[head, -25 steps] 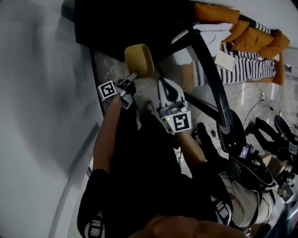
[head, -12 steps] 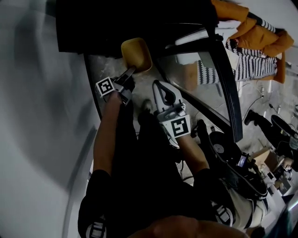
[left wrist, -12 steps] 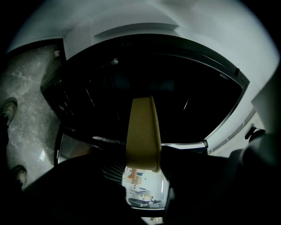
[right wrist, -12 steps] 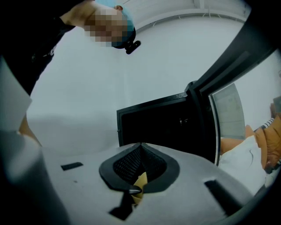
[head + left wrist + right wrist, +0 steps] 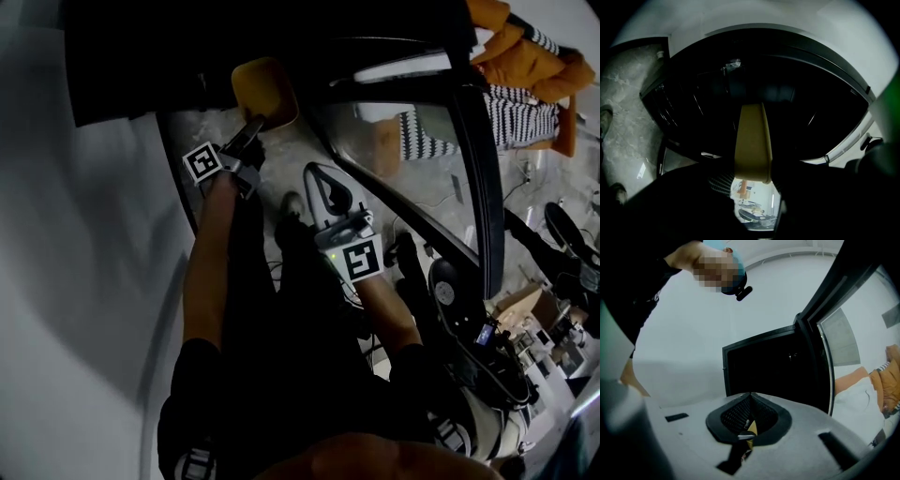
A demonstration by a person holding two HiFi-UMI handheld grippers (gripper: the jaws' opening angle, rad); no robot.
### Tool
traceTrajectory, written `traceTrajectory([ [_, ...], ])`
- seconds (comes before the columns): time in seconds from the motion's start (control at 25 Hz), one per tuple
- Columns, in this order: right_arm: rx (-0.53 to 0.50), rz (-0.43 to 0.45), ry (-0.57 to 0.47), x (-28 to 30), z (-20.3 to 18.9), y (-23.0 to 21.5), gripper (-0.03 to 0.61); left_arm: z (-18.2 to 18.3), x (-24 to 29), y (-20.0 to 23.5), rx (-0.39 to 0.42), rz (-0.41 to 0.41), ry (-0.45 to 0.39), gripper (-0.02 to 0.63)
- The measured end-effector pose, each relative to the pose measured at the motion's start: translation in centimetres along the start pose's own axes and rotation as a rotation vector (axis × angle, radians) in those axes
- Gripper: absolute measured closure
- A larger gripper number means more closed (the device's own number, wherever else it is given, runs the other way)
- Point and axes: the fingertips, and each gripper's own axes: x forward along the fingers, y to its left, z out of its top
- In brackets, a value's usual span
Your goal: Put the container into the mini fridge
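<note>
Across the top of the head view: black mini fridge (image 5: 234,47), with glass door (image 5: 469,187) swung open at right. At its dark mouth, upper centre: mustard-yellow container (image 5: 262,89), a smooth, rounded, matte tub. Clamped at the near rim by left gripper (image 5: 246,139). Mid-frame: right gripper (image 5: 314,171), jaws pressed together on nothing.

orange cushions (image 5: 525,56) touching striped fabric (image 5: 523,111); marbled floor (image 5: 298,155) well left of the fabric, pale wall (image 5: 75,244) further left
</note>
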Motion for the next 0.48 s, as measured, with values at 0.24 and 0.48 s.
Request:
traceTrajectory([
  [0.24,0.015,-0.005,0.023,0.4,-1.2,-0.2,0.577,1.4,0.9,0.8,-0.001,-0.011,-0.03,0.399],
  [0.48,0.022,0.002,0.031,1.1,-2.4,-1.1,0.577,2.2,2.4,2.5,-0.019,-0.016,-0.049,0.399],
])
